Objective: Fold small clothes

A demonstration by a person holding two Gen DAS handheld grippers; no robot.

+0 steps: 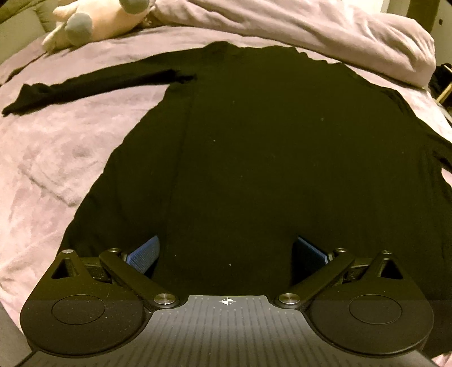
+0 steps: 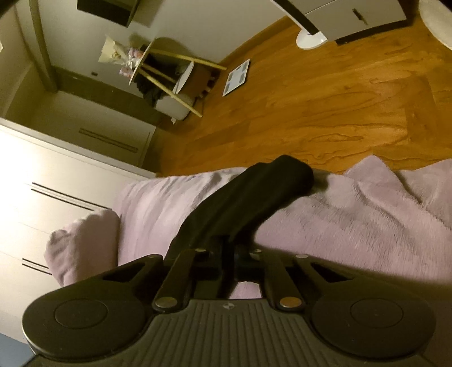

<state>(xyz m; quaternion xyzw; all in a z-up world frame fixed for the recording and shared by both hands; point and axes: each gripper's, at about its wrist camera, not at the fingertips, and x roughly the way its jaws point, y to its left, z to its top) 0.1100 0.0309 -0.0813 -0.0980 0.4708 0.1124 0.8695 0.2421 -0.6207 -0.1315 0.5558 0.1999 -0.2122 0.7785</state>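
A black long-sleeved top lies spread flat on a pink-lilac bed cover. Its left sleeve stretches out to the left. My left gripper is open, its blue pads standing wide apart just above the top's near hem. In the right wrist view, my right gripper is shut on the top's other black sleeve, which runs forward from the jaws over the cover toward the bed's edge.
A pink plush toy and a bunched duvet lie at the far end of the bed. Beyond the bed edge are a wooden floor, a white wardrobe, a small side table and a scale.
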